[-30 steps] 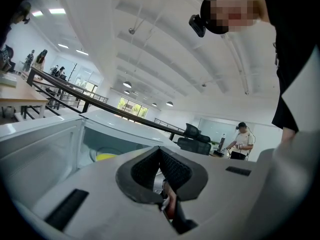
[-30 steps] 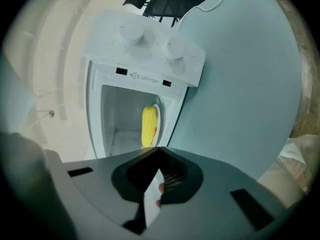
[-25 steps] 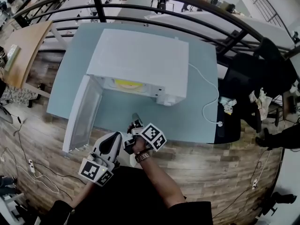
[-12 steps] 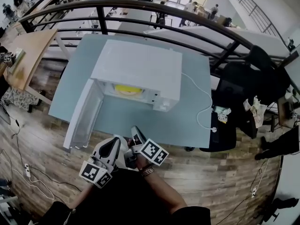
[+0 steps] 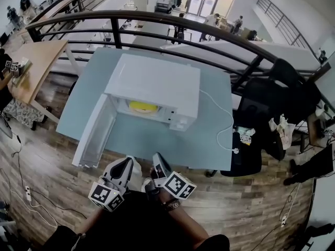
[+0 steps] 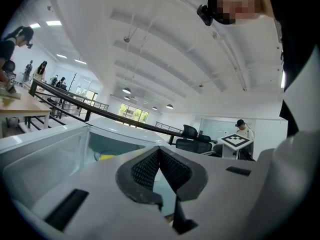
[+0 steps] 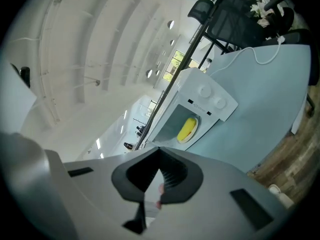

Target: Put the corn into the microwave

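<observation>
— What is changing in the picture?

— I am drawing both claws back from the microwave [image 5: 157,85]. A moment ago they were hovering over the table edge just in front of it. Now they are sitting further out from its front, and the right gripper [image 5: 157,160] has been lifting and rolling as it retreats.

— Are they carrying anything?

— No. The right gripper's jaws are pressing together with nothing between them. The left gripper [image 5: 127,163] is showing the same, its pads meeting at the tip and holding nothing.

— So where is the corn?

— The corn [image 5: 142,106] is lying inside the microwave, a yellow cob resting on a pale plate in the cavity. It is staying in that spot across all the pictures.

— And the door?

— The door [image 5: 97,135] is hanging wide open, swung out from the left of the microwave's front. A white cable [image 5: 226,120] is trailing from the microwave's right side across the blue-grey table [image 5: 204,140].

— What is that meaning for the job?

— I am judging the placing as done, since the corn is in and both claws are leaving it. If anything is remaining, it is shutting the door. Neither claw is reaching for it yet, though the left one is sitting nearer to it.
</observation>
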